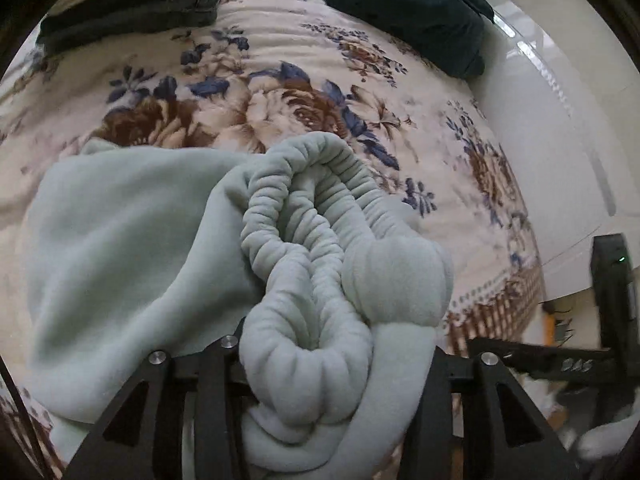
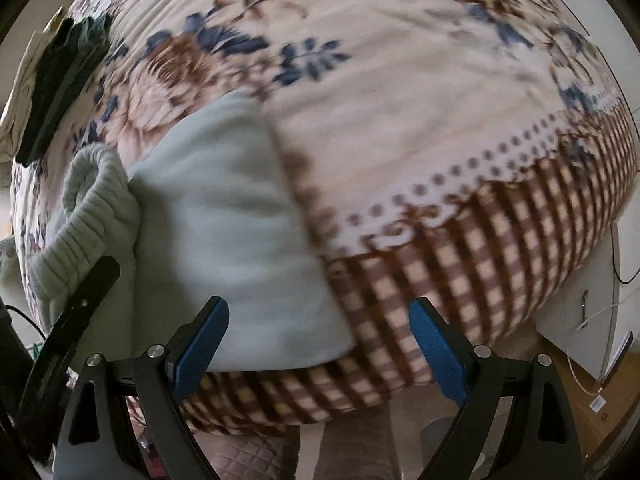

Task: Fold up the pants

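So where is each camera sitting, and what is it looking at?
Left wrist: sits on the left gripper, looking down at the bunched pale green fleece pants its black fingers clamp.
Right wrist: sits on the right gripper, looking down at the bed's edge; its blue pads stand open.
Both show the pants and the floral blanket.

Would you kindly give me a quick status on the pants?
Left gripper shut on pants, bunched waistband between jaws. Right gripper open, empty. Folded dark clothes lie far off; nothing blocking.
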A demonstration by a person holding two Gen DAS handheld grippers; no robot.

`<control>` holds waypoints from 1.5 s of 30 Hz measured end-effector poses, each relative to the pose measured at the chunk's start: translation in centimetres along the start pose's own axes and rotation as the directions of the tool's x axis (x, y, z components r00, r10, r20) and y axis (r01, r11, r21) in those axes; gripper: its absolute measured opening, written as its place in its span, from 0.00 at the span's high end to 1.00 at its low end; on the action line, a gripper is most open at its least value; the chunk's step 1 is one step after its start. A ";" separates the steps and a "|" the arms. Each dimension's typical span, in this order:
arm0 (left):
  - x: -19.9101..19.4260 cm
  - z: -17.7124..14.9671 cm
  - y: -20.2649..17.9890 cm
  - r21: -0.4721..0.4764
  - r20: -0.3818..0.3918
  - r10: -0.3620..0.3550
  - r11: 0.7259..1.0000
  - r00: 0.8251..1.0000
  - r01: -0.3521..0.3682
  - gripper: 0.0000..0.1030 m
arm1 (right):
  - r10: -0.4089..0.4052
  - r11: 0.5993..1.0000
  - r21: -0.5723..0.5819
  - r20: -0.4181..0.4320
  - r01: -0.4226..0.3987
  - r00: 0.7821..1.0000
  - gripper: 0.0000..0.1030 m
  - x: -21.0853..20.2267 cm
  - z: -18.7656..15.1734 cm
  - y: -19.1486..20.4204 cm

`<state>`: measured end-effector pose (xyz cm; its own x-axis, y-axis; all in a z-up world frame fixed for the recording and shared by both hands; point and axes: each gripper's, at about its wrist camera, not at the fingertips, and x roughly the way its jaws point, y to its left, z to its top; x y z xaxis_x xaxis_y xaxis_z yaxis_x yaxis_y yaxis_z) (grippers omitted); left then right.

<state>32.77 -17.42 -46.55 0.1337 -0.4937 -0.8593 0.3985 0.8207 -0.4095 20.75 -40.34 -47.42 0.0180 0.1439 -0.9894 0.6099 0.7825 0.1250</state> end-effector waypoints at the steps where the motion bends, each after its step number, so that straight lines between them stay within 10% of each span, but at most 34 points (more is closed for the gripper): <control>1: 0.1 0.1 -0.3 0.011 -0.008 0.014 1.000 1.000 -0.014 0.61 | 0.001 1.000 0.002 0.005 -0.001 1.000 0.09 -0.2 0.2 -0.5; 8: -0.4 0.7 -1.8 -0.009 -0.033 0.062 0.998 0.997 -0.063 0.43 | 0.058 0.998 0.003 0.011 -0.058 0.998 0.09 -1.5 0.6 -1.1; 14: -7.8 1.3 -1.8 -0.096 0.053 0.024 0.995 0.998 -0.019 0.04 | 0.152 0.988 -0.038 0.010 -0.152 0.988 0.09 -2.6 1.6 1.4; 20: -14.3 0.1 3.5 -0.187 0.115 0.349 0.927 0.930 -0.325 0.03 | 0.337 0.930 -0.143 -0.029 -0.337 0.941 0.08 -4.0 2.6 7.3; 23: -13.2 -0.4 7.2 -0.239 0.039 0.400 0.893 0.916 -0.381 0.03 | 0.360 0.894 -0.263 -0.057 -0.362 0.931 0.07 -3.9 2.5 12.0; 30: -10.3 -1.9 12.9 -0.379 -0.121 0.382 0.835 0.916 -0.399 0.03 | 0.142 0.878 -0.445 -0.106 -0.174 0.984 0.07 3.5 3.8 17.8; 38: -9.4 -3.1 13.7 -0.402 -0.149 0.380 0.820 0.913 -0.407 0.03 | 0.364 0.819 -0.367 -0.263 -0.442 0.894 0.07 6.4 3.5 18.3; 39: -9.4 -3.1 13.6 -0.398 -0.150 0.385 0.820 0.911 -0.412 0.03 | 0.342 0.806 -0.422 -0.241 -0.415 0.908 0.10 6.3 2.8 19.2; 41: -9.6 -3.1 13.6 -0.396 -0.145 0.399 0.815 0.906 -0.422 0.03 | 0.295 0.816 -0.460 -0.190 -0.350 0.936 0.48 6.5 2.3 19.8; 45: -11.1 -2.8 13.7 -0.412 -0.097 0.373 0.829 0.923 -0.378 0.03 | 0.402 0.841 -0.339 -0.128 -0.421 0.906 0.55 3.6 3.0 17.2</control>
<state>34.25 0.13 -43.48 0.1842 -0.1219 -0.9753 -0.0942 0.9855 -0.1410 33.66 -28.17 -49.01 0.1601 0.5231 -0.8371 0.2365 0.8030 0.5471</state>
